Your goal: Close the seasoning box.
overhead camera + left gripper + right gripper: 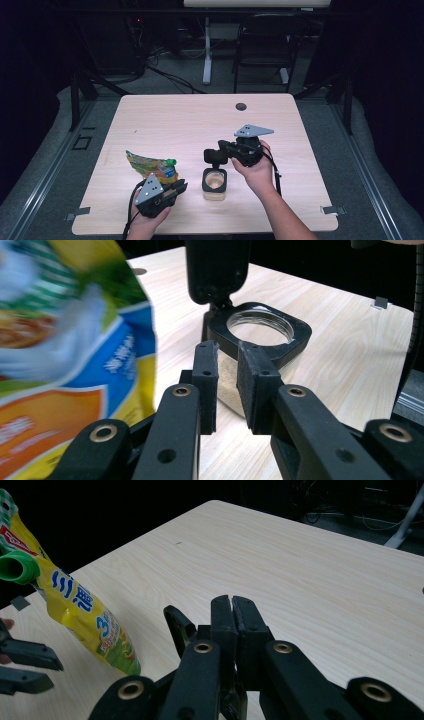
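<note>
On the wooden counter [165,120] lies a yellow snack pouch [150,165] with a green cap, its long side running from far-left to near-right. Just right of it stands a small black jar [214,183] with its flip lid [215,156] up. The left tool [179,187] sits right beside the pouch, jaws a narrow gap apart, holding nothing. The right tool [216,156] is pinched shut on the lid, above the jar.

- Overhead light falls evenly on the table [165,117]; the room around it is dark.
- Soft, short shadows lie under the jar [214,184].
- The pouch [60,335] is blurred up close in the left gripper view.
- Jaws nearest each gripper camera look soft.
</note>
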A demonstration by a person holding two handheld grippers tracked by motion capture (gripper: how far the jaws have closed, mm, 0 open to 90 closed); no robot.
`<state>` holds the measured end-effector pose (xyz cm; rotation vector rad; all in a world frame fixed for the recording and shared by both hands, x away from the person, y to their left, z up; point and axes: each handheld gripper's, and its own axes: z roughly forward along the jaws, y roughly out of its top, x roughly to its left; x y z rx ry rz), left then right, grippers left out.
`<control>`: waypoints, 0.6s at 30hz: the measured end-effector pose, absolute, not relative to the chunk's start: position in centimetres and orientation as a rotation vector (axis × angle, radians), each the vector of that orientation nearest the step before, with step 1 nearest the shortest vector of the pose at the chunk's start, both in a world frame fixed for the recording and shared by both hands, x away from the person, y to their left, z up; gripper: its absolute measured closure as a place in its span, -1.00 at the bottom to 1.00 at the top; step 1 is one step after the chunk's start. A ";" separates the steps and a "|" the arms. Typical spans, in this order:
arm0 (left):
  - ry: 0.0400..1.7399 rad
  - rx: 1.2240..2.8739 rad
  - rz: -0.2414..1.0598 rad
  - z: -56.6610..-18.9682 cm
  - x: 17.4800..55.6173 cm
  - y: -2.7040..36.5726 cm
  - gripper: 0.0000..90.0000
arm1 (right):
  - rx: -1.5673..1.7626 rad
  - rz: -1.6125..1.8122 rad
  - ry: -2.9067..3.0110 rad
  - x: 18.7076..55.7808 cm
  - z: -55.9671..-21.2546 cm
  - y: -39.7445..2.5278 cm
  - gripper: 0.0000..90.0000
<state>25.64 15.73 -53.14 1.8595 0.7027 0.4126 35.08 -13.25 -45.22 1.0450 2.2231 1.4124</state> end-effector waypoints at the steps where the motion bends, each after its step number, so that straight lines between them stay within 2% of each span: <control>1: 0.702 1.860 0.409 -53.3 25.7 15.5 0.76 | 1.046 1.413 2.221 35.1 -45.2 -13.2 0.96; 10: 0.694 1.869 0.354 -54.6 26.1 14.1 0.80 | 1.043 1.416 2.224 35.0 -45.2 -13.1 0.95; 15: 0.693 1.877 0.349 -55.0 26.0 13.4 0.76 | 1.039 1.422 2.219 35.0 -45.2 -13.1 0.95; 18: 0.693 1.885 0.350 -55.1 26.1 13.2 0.67 | 1.042 1.424 2.221 35.0 -45.2 -13.1 0.95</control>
